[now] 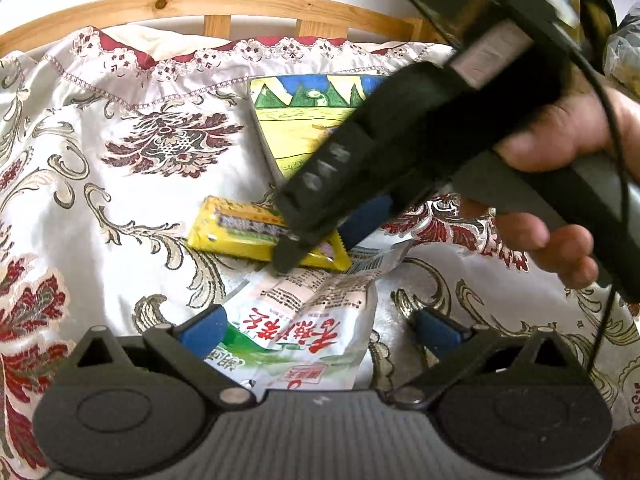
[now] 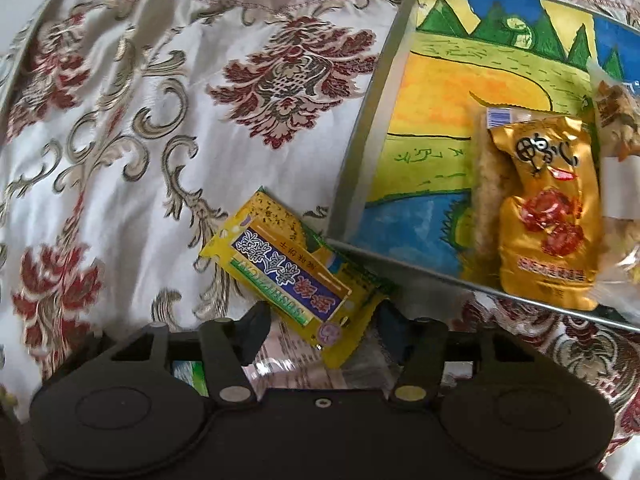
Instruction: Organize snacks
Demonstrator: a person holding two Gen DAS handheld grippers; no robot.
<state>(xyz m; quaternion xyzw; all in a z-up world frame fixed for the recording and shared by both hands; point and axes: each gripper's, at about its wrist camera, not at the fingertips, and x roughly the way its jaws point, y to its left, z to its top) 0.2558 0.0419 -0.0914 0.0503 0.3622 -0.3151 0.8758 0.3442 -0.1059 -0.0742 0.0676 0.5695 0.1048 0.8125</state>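
Note:
A yellow snack packet (image 1: 240, 232) with a blue label lies on the floral cloth, beside the near corner of a painted tray (image 1: 304, 120). My right gripper (image 1: 320, 246) reaches down from the upper right. In the right wrist view the yellow packet (image 2: 288, 276) sits between its fingers, and the right gripper (image 2: 324, 328) is shut on the packet's two long edges. A white packet (image 1: 304, 312) with red characters lies under the yellow one. My left gripper (image 1: 320, 332) stands open around the white packet, with its right pad clear of it.
The tray's rim (image 2: 360, 140) encloses a gold packet (image 2: 548, 208), a pale cracker bar (image 2: 486, 184) and more clear-wrapped snacks at the right edge. A person's hand (image 1: 560, 132) holds the right gripper. A wooden rail (image 1: 200, 4) runs behind the cloth (image 1: 120, 120).

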